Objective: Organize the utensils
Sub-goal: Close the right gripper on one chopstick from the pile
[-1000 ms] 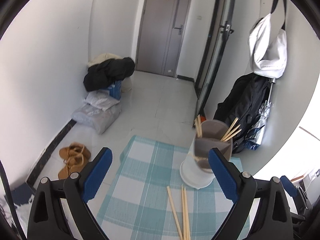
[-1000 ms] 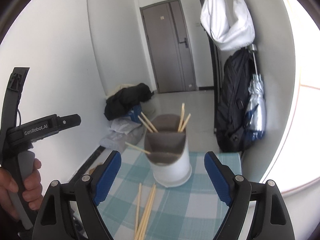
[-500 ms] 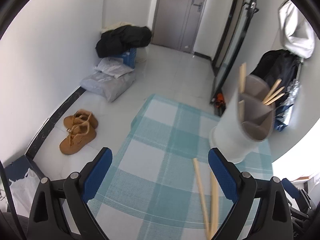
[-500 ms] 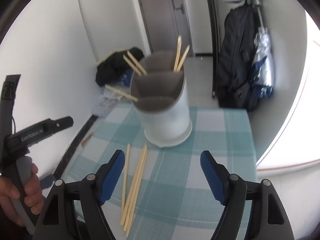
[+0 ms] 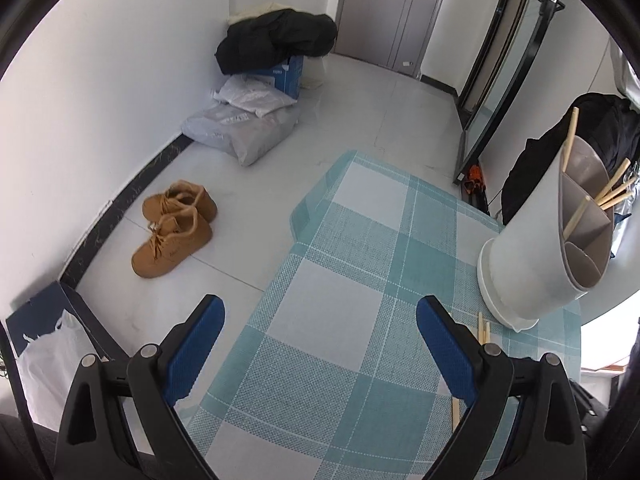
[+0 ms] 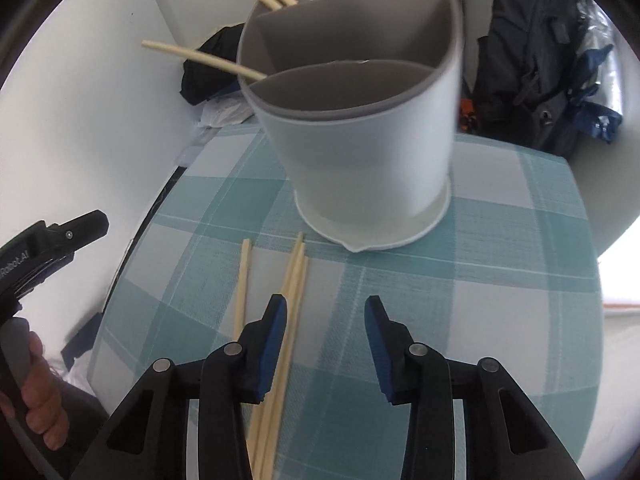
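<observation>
Right tongs [image 6: 325, 312] lower, narrower, near chopsticks [image 6: 294, 276]

Right tongs [image 6: 326, 314] just closing, nothing between; left tongs [image 5: 320, 320] wide apart.

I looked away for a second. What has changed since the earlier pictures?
Both grippers have come down toward the checked tablecloth. The right gripper has been closing its jaws, nothing between them yet, beside the loose chopsticks. The left gripper stays open. The utensil holder and chopsticks haven't moved.
</observation>
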Demonstrator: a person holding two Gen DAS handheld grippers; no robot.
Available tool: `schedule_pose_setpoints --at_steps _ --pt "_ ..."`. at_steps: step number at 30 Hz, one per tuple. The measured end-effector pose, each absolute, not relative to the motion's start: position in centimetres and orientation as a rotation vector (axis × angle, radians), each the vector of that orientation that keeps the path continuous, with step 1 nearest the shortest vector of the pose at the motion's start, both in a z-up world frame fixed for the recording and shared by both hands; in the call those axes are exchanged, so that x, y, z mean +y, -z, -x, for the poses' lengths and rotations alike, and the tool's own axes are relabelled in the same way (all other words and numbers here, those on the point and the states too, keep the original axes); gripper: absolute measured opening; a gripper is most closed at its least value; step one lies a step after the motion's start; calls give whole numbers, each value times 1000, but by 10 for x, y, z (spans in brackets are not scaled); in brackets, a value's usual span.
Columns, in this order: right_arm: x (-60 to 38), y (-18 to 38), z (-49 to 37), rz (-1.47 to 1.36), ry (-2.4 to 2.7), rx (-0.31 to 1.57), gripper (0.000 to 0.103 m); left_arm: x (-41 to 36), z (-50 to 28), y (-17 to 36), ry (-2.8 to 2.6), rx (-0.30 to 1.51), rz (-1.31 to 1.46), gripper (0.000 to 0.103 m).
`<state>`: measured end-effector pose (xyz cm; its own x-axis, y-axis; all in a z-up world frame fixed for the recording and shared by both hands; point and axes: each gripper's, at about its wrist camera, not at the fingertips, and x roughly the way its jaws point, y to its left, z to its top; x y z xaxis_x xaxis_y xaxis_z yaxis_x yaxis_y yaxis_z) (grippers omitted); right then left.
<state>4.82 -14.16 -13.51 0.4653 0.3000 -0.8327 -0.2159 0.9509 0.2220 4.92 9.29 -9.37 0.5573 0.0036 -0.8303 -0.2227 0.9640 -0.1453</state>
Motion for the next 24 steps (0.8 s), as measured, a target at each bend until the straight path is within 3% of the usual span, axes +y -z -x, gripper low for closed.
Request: schedule_pose_setpoints --at_steps 3,5,11,24 --pt "-131 143 -52 -63 -332 1060 31 95 -52 98 -134 996 255 94" --pt "-129 146 -53 -68 -334 1074 17 97 -53 101 -131 1009 268 94" --pt "-133 147 -47 -117 -381 1072 4 102 -53 106 -124 1044 299 94" --pt "-166 133 -32 -113 -353 1104 3 92 -53 106 -95 1069 310 94"
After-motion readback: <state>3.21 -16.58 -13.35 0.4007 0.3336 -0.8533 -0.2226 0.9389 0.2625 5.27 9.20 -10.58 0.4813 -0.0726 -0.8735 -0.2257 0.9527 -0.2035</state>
